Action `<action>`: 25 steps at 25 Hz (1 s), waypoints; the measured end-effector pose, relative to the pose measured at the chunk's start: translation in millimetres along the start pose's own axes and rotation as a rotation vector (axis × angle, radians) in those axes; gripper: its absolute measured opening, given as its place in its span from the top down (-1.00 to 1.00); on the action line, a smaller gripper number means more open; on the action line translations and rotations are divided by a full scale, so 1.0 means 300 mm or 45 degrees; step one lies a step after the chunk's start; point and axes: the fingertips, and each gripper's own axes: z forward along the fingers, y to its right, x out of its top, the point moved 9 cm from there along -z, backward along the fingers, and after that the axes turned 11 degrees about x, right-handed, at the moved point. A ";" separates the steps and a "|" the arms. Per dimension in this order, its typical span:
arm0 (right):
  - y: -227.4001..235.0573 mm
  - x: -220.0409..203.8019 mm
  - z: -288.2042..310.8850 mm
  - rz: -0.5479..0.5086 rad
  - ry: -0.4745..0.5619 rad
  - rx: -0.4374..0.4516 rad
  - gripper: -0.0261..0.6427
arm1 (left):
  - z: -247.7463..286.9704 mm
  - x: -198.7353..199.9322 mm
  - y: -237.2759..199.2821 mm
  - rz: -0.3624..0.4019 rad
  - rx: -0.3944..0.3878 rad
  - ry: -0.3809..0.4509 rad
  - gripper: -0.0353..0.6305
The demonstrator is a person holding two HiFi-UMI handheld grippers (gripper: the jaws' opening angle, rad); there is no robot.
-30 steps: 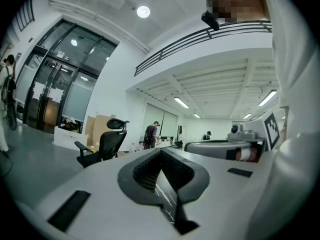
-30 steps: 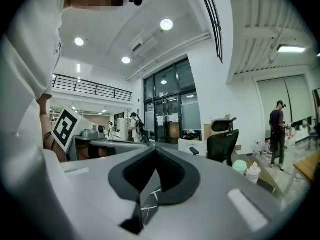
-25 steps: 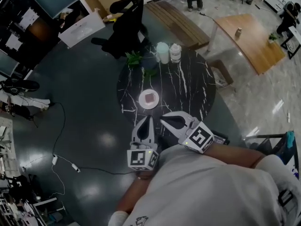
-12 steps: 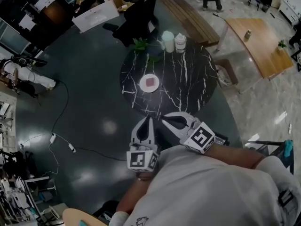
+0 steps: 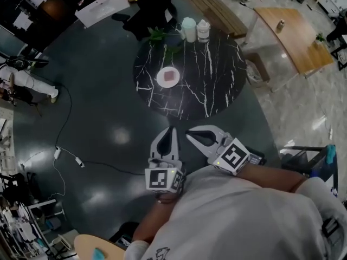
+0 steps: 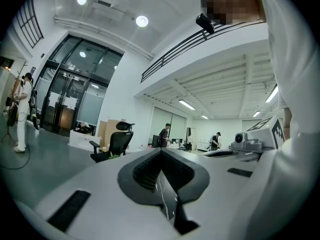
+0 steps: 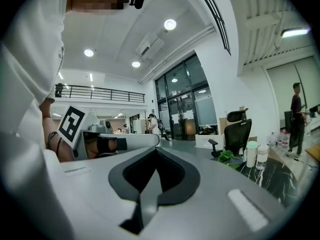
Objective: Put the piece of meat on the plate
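Head view had the meat (image 5: 169, 76) lying on the plate (image 5: 160, 80), and the plate sat on the left half of the round table (image 5: 211, 85), set in from the table's left rim with dark marble showing all round it. So the job looked done: the meat was where the task wanted it, flat and centred, with nothing touching it. Both tools were well clear of the table's near edge, tucked in by the person's chest over bare floor (image 5: 103, 102). The left gripper (image 5: 171, 130) was clenched with nothing in it, and the left gripper view showed its pads meeting with only a sliver of the table beyond. The right gripper (image 5: 188, 134) was likewise closed and empty, its jaws pressed together in its own view. Held level and pointed at the table, they read as parked, a rest pose rather than a reach. As for room, the table's near half was bare, giving an open lane straight to the plate. The clutter sat at the table's far rim, where two bottles (image 5: 188, 29) and a plant (image 5: 157, 35) stood, with a chair (image 5: 154, 7) just past them. A cable (image 5: 65, 156) trailed on the floor well left of the table.
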 end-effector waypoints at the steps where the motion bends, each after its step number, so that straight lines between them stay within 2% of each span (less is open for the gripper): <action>1: -0.018 -0.007 0.005 0.009 -0.001 -0.014 0.91 | -0.017 -0.005 -0.009 -0.001 -0.007 -0.003 0.88; 11: -0.301 0.016 0.039 -0.017 0.042 -0.130 0.92 | -0.306 0.045 -0.072 0.016 -0.079 0.003 0.88; 15: -0.422 0.031 0.050 -0.048 0.076 -0.156 0.92 | -0.429 0.045 -0.087 0.048 -0.132 0.027 0.88; 25: -0.675 0.045 0.053 -0.129 0.125 -0.194 0.92 | -0.666 0.059 -0.106 0.080 -0.169 0.051 0.88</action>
